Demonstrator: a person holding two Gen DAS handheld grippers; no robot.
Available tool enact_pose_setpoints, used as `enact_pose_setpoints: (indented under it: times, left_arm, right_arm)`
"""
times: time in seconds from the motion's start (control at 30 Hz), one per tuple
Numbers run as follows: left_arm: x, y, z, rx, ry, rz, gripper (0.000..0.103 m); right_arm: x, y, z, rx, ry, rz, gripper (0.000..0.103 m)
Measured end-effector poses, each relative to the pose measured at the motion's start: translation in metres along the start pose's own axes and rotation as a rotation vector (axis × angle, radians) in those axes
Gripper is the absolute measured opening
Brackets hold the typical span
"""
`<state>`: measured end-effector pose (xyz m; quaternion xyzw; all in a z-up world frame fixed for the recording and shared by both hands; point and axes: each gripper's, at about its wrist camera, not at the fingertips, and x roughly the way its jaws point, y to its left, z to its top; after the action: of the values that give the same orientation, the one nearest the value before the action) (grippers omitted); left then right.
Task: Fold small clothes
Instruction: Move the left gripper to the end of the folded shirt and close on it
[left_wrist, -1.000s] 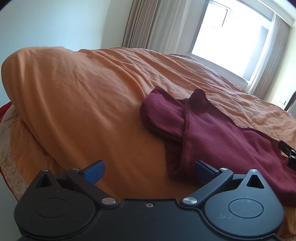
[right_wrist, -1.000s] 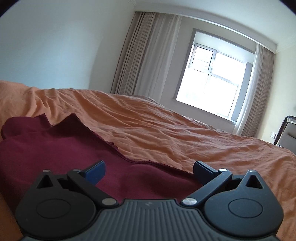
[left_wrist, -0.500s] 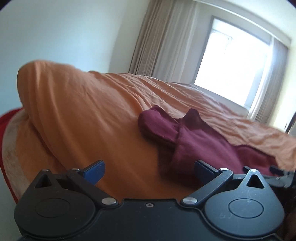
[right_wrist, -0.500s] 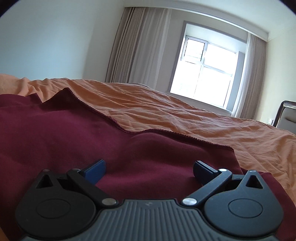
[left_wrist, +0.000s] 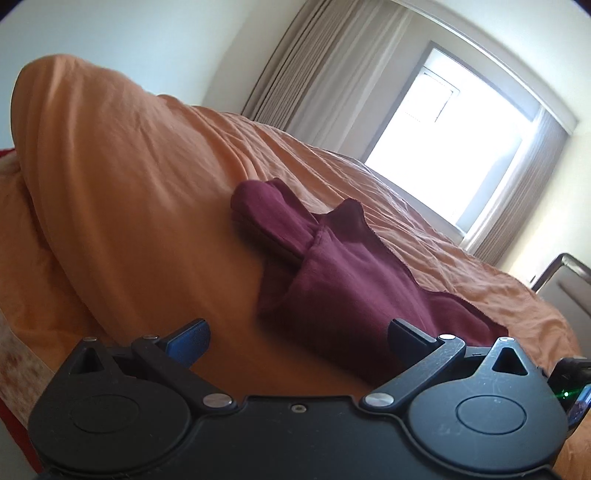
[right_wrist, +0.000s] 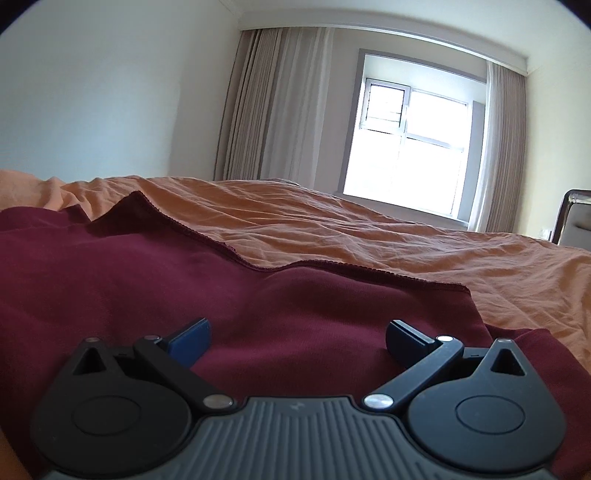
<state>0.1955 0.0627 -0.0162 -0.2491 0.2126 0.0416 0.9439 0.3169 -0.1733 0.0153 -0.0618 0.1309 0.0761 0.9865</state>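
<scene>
A dark red garment (left_wrist: 343, 280) lies partly folded on an orange bed cover (left_wrist: 129, 206), a rolled sleeve end pointing to the far left. My left gripper (left_wrist: 297, 334) is open and empty, low over the cover at the garment's near left corner. In the right wrist view the same garment (right_wrist: 184, 280) fills the foreground, its hemmed edge running across the middle. My right gripper (right_wrist: 297, 338) is open and empty, low over the cloth near its right end.
The orange cover rises into a big hump (left_wrist: 74, 122) at the far left. A window with curtains (right_wrist: 410, 147) is behind the bed. A chair (right_wrist: 576, 218) stands at the right edge.
Both grippers have dropped lower and closer to the bed. The left view has tilted. The garment now fills more of the right view. Both stay open.
</scene>
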Motion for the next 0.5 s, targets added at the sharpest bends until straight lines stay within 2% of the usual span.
enact_pose_setpoints:
  times: [0.1, 0.2, 0.43, 0.5]
  left_arm:
    - [0.003, -0.007, -0.006, 0.026, -0.011, -0.003, 0.102]
    - [0.004, -0.009, -0.008, 0.051, -0.022, -0.039, 0.102]
    - [0.017, -0.008, -0.003, -0.048, 0.011, -0.240, 0.102]
    - [0.020, -0.008, -0.004, -0.066, 0.007, -0.249, 0.102]
  right_arm:
    - [-0.003, -0.006, -0.001, 0.035, -0.018, 0.057, 0.103]
    - [-0.004, -0.010, -0.002, 0.064, -0.022, 0.094, 0.103]
    - [-0.007, -0.007, -0.002, 0.052, -0.035, 0.085, 0.103]
    - [-0.008, -0.006, -0.002, 0.049, -0.038, 0.080, 0.103]
